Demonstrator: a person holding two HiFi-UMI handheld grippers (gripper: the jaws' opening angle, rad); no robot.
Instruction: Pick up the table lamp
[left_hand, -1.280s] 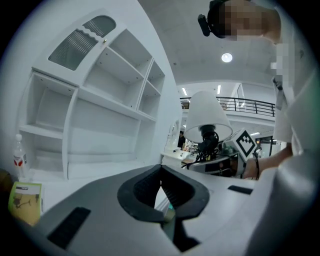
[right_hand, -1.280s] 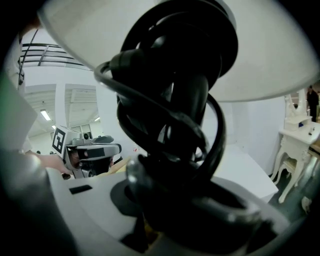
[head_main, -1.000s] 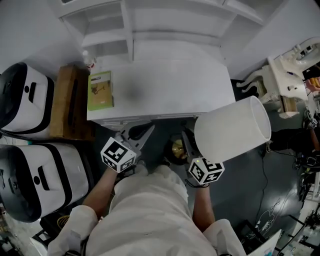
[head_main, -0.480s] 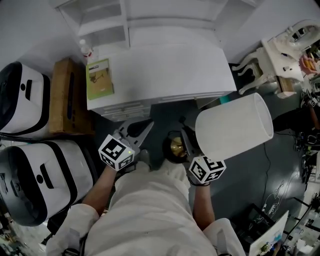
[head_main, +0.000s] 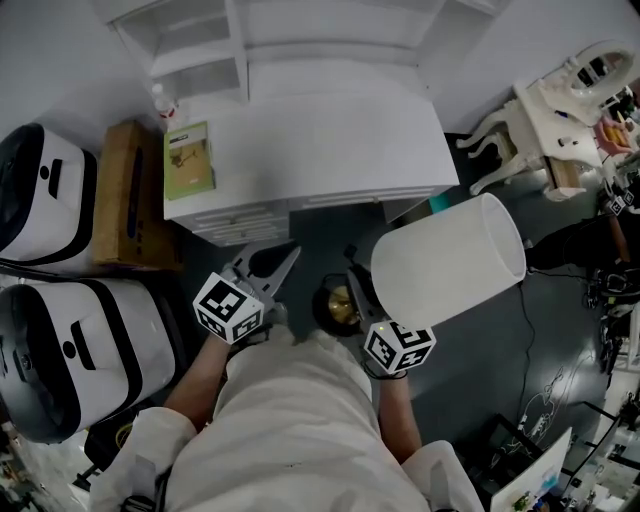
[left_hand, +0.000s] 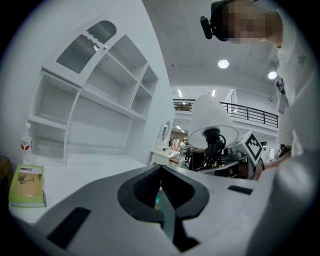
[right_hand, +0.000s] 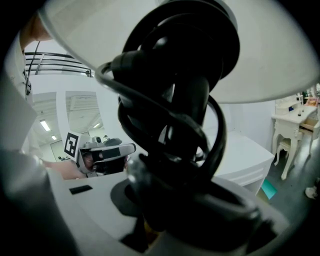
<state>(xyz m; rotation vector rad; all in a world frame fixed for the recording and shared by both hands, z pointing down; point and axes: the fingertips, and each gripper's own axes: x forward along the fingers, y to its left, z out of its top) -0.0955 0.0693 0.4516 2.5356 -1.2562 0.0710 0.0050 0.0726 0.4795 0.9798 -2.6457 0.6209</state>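
The table lamp is off the floor, tilted, its white shade (head_main: 450, 260) pointing right and its brass base (head_main: 338, 305) near my body. My right gripper (head_main: 358, 288) is shut on the lamp's black stem (right_hand: 175, 115), which has a black cord wound round it; the shade (right_hand: 260, 55) fills the top of the right gripper view. My left gripper (head_main: 280, 262) hangs beside it to the left, shut, with nothing between its jaws. In the left gripper view the lamp (left_hand: 210, 117) shows to the right, beyond the closed fingertips (left_hand: 161, 172).
A white desk (head_main: 330, 140) with shelves (head_main: 200, 50) stands ahead; a green book (head_main: 188, 160) and a small bottle (head_main: 160, 100) lie at its left end. A brown box (head_main: 125, 205) and two white-and-black machines (head_main: 50, 190) are at left. An ornate white table (head_main: 560, 110) is at right.
Both grippers and the lamp have drawn back from the desk's front edge, and a wider strip of dark floor now shows between them. The grip on the lamp is unchanged.
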